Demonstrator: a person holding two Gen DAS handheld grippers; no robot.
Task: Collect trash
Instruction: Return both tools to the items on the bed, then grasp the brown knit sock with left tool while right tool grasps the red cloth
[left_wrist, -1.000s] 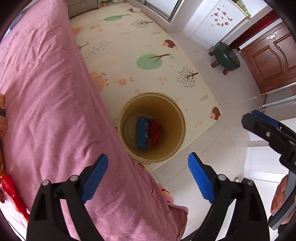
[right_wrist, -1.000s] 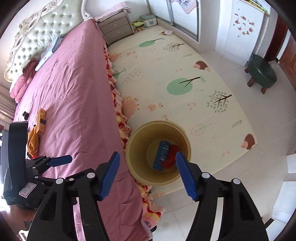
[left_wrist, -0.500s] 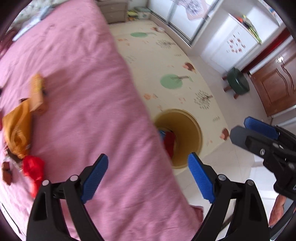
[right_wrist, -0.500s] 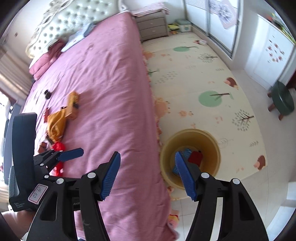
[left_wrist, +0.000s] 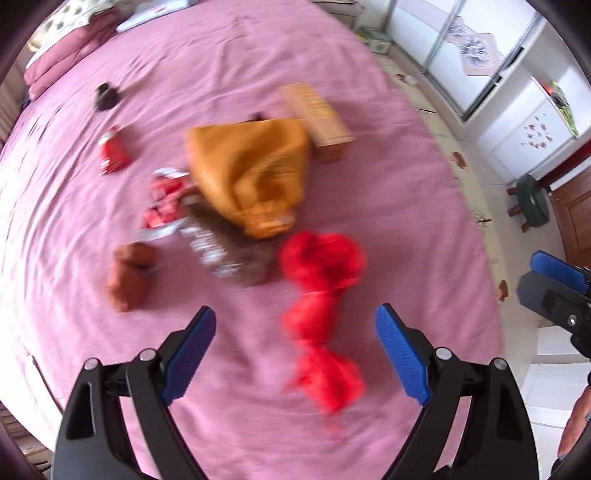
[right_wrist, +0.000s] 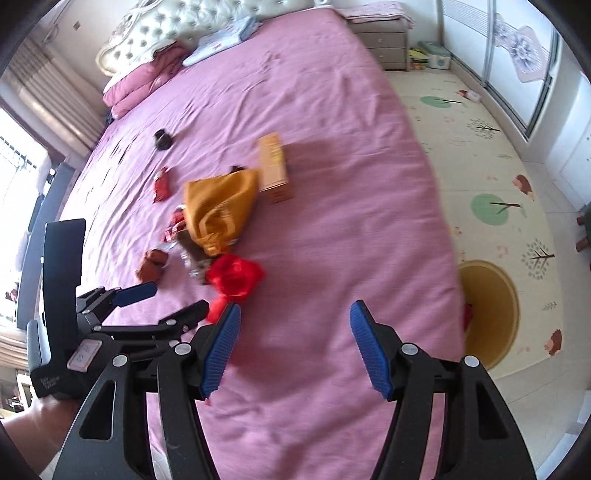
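Pink bedspread (left_wrist: 369, 155) carries the scattered trash: a crumpled red bag (left_wrist: 321, 295) lies nearest the foot edge, with a mustard-yellow bag (left_wrist: 255, 173), a brown wrapper (left_wrist: 229, 251) and a cardboard box (left_wrist: 317, 118) further toward the middle. The left gripper (left_wrist: 295, 350) hangs above the red bag, jaws spread wide and holding nothing. The right gripper (right_wrist: 291, 350) is over bare bedspread near the side edge, jaws apart and empty. The yellow bin (right_wrist: 491, 314) stands on the floor mat just beside that edge
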